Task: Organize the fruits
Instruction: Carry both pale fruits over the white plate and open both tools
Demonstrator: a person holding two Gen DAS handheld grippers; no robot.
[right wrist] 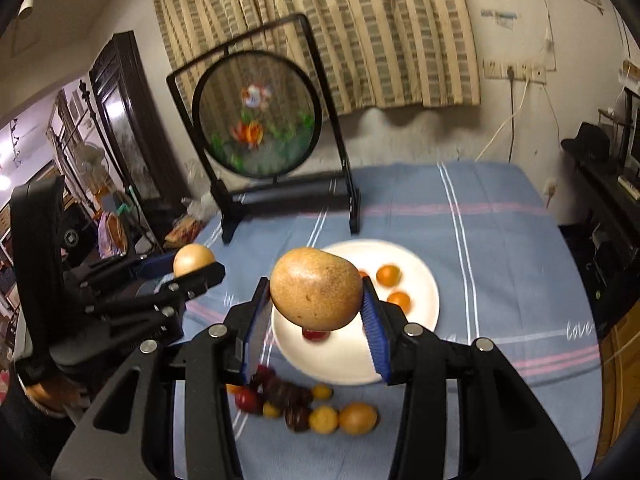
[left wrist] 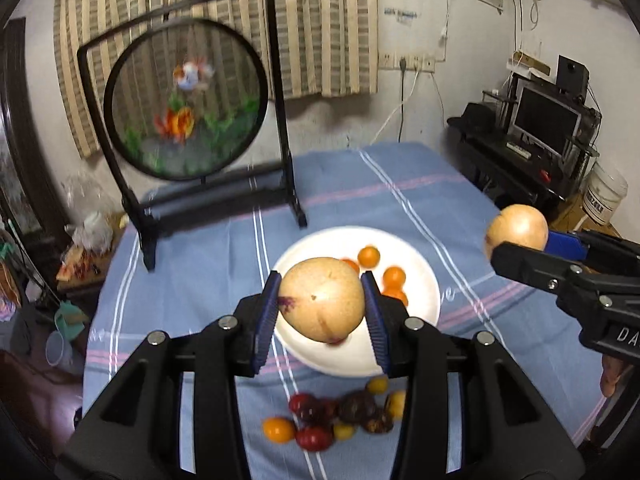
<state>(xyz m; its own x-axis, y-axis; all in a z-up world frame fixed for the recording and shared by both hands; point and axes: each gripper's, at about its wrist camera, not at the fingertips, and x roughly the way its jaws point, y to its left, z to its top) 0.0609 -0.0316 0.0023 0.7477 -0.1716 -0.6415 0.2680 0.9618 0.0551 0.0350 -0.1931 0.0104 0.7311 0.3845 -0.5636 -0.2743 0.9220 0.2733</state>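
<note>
Blue striped tablecloth (left wrist: 192, 264) under white plate (left wrist: 320, 356); each gripper's jaws clamped on a tan fruit, long axes roughly crosswise.

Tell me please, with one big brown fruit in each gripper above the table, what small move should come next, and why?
Probably lower the left gripper a little and set its brown fruit on the bare near part of the white plate. That fruit already hangs over the plate, the small orange fruits lie at the far side, and the right gripper with its own fruit is also held in the air.
</note>
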